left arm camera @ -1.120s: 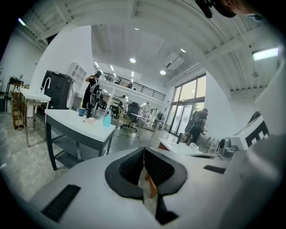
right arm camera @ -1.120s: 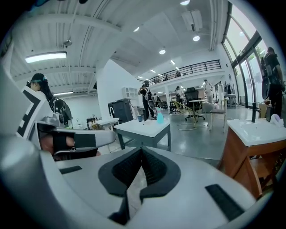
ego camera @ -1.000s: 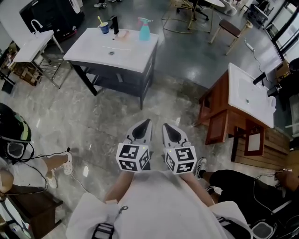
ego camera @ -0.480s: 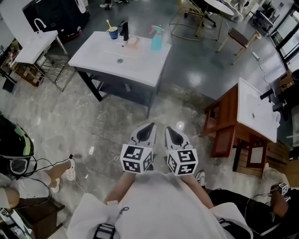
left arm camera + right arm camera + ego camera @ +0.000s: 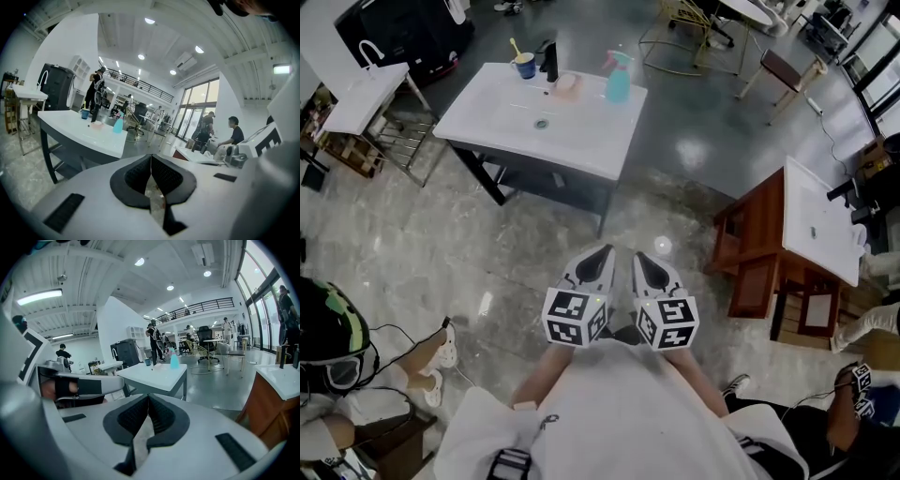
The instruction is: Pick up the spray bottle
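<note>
While the left tongs (image 5: 602, 251) and right tongs (image 5: 637, 257) hung side by side, each pressed together on nothing, the spray bottle (image 5: 617, 82) stood upright at the far edge of the white worktop (image 5: 581, 141), well apart from them, near a tap (image 5: 549, 58) and a cup (image 5: 524, 64). Its nozzle's direction was too small to read. Glossy grey floor (image 5: 487, 253) lay between, with a wooden cabinet (image 5: 750, 248) at the right.
</note>
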Action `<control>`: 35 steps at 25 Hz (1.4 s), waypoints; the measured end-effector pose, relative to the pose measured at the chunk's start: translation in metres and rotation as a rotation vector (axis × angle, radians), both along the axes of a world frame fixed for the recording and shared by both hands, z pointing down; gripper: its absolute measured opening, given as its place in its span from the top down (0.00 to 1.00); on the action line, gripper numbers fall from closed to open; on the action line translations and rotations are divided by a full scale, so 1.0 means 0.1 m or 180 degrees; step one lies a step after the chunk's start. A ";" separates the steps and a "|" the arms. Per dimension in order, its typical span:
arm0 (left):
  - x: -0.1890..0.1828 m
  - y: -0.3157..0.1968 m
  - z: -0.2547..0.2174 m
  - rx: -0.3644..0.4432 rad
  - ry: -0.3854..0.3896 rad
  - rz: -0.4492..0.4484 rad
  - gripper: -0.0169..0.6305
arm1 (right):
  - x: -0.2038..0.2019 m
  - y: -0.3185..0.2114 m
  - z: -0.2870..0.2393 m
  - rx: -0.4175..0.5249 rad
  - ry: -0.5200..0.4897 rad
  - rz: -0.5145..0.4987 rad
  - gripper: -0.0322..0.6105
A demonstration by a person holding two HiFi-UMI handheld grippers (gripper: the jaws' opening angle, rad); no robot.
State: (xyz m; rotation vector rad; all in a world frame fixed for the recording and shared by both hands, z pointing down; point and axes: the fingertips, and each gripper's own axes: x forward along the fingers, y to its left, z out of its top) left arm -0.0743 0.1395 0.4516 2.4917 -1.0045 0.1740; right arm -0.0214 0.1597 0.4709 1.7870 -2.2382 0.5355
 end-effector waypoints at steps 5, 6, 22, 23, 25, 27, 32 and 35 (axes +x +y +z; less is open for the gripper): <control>0.00 -0.11 -0.03 0.0026 -0.0002 0.0056 0.93 | -0.01 -0.11 0.00 0.0003 0.0007 0.0009 0.91; 0.01 -0.12 -0.03 0.0035 -0.0007 0.0071 0.93 | -0.01 -0.13 0.00 0.0013 0.0019 0.0012 0.91; 0.07 -0.28 -0.04 0.0097 0.0055 0.0302 0.93 | -0.03 -0.32 0.01 0.0057 0.0045 0.0078 0.91; 0.09 -0.30 -0.04 0.0109 0.0072 0.0311 0.93 | -0.02 -0.34 0.01 0.0057 0.0047 0.0090 0.91; 0.12 -0.32 -0.02 0.0108 0.0081 0.0319 0.93 | 0.01 -0.38 0.03 0.0058 0.0041 0.0086 0.91; 0.15 -0.35 0.02 0.0092 0.0059 0.0304 0.93 | 0.03 -0.42 0.06 0.0064 0.0025 0.0068 0.91; 0.18 -0.44 0.07 0.0039 0.0003 0.0230 0.93 | 0.09 -0.58 0.09 0.0086 -0.0042 0.0060 0.91; 0.19 -0.53 0.10 0.0046 -0.0036 0.0147 0.93 | 0.13 -0.66 0.10 0.0084 -0.0065 0.0052 0.91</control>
